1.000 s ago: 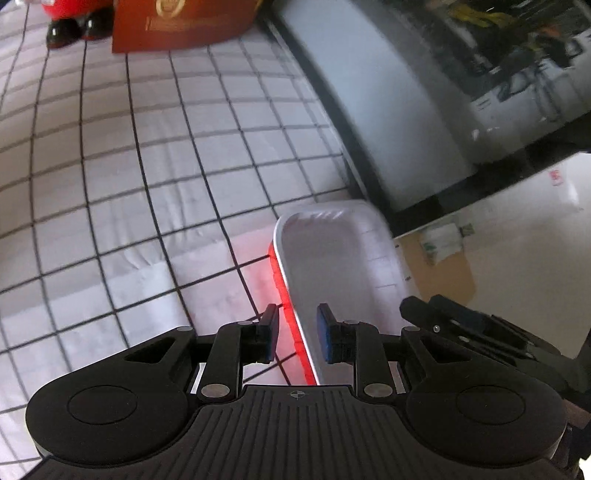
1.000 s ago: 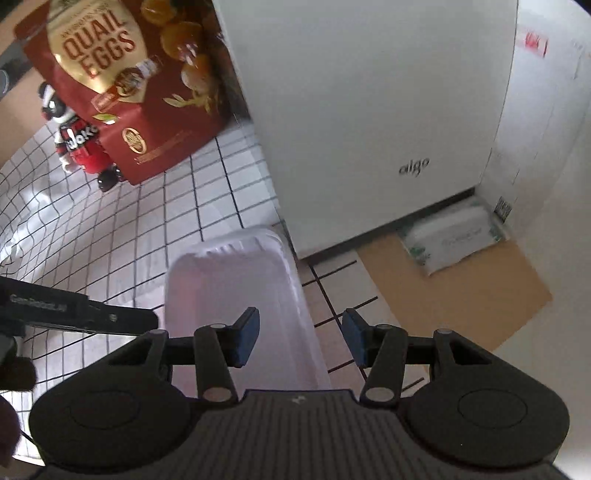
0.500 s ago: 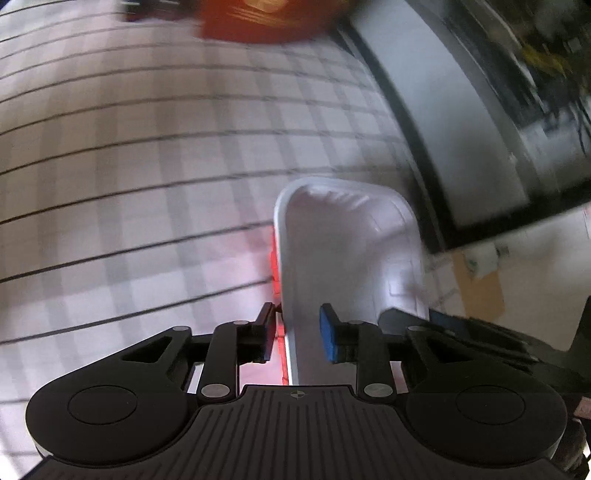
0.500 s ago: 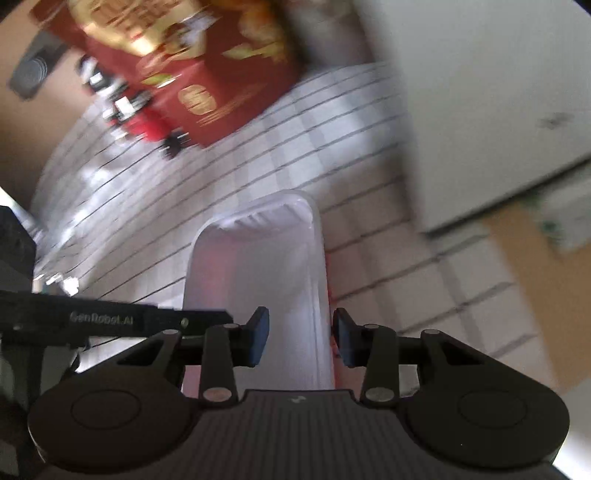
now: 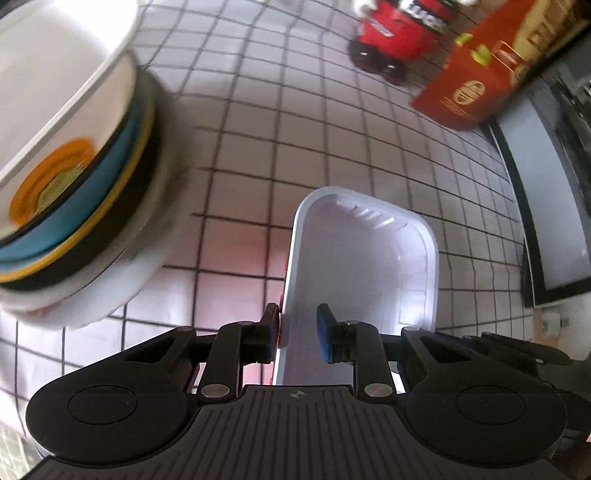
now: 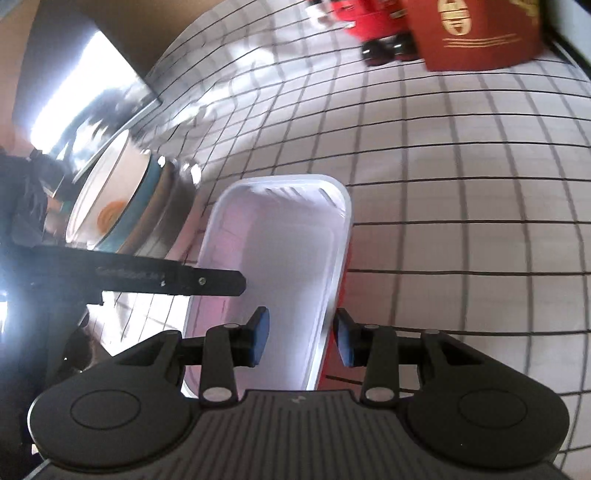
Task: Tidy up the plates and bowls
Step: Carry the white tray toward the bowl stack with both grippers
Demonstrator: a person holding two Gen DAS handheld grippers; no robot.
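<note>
A rectangular tray, white inside and red outside [image 5: 369, 266] [image 6: 280, 251], hangs between both grippers over the checked cloth. My left gripper [image 5: 297, 328] straddles the tray's left wall, one pad outside and one inside, and its jaws are closing on that wall. At the opposite rim my right gripper [image 6: 301, 334] has the right wall between its pads. A stack of bowls and plates [image 5: 74, 166] [image 6: 110, 206], white on top with teal, yellow and black rims below, stands close to the tray's left.
The white cloth with a black grid [image 5: 258, 147] covers the table. A red box [image 5: 476, 81] and a red toy figure [image 5: 399, 33] stand at the back. A dark-framed white panel [image 5: 546, 206] runs along the right. A shiny metal object [image 6: 92, 92] lies behind the stack.
Both grippers have carried the tray to the left across the cloth, and the stack of bowls has come into view beside it. The right jaws have narrowed onto the tray's right wall.
</note>
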